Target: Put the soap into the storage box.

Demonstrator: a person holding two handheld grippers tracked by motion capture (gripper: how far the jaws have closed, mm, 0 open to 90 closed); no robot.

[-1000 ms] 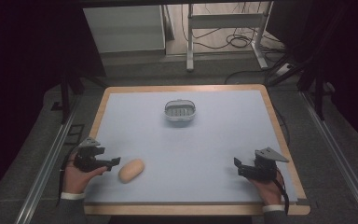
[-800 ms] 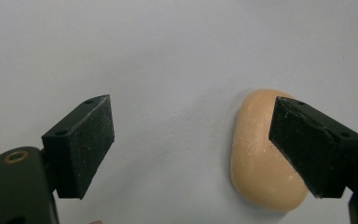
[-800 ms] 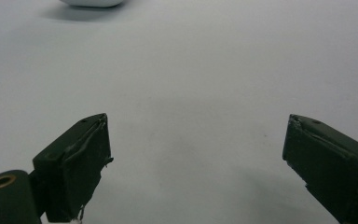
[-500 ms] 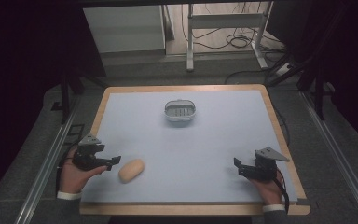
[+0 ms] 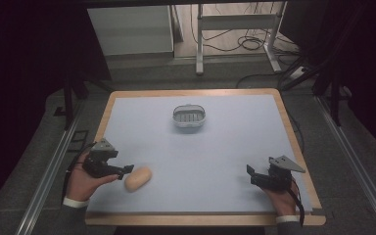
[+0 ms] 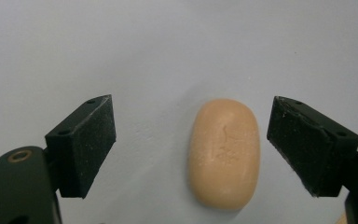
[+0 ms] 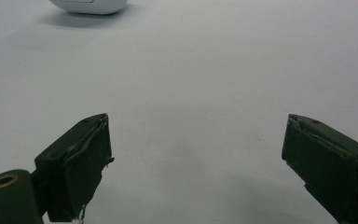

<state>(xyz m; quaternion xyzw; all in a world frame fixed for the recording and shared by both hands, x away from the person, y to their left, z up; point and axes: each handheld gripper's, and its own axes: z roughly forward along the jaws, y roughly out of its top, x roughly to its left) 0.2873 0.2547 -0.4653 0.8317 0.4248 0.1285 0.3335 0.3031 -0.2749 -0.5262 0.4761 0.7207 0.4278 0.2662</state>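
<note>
Two tools stand open. Left tool (image 6: 191,144) has just been closing, soap bar (image 6: 224,151) between its jaws, ungripped, at tabletop (image 5: 225,147) 7 o'clock. Remaining, probably: grip, transfer to dish (image 5: 190,116).

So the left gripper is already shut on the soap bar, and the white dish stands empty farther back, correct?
Not quite. In the left gripper view the left gripper is open: its pads stand apart from the soap bar, which lies between them. The white dish is empty, farther back.
</note>
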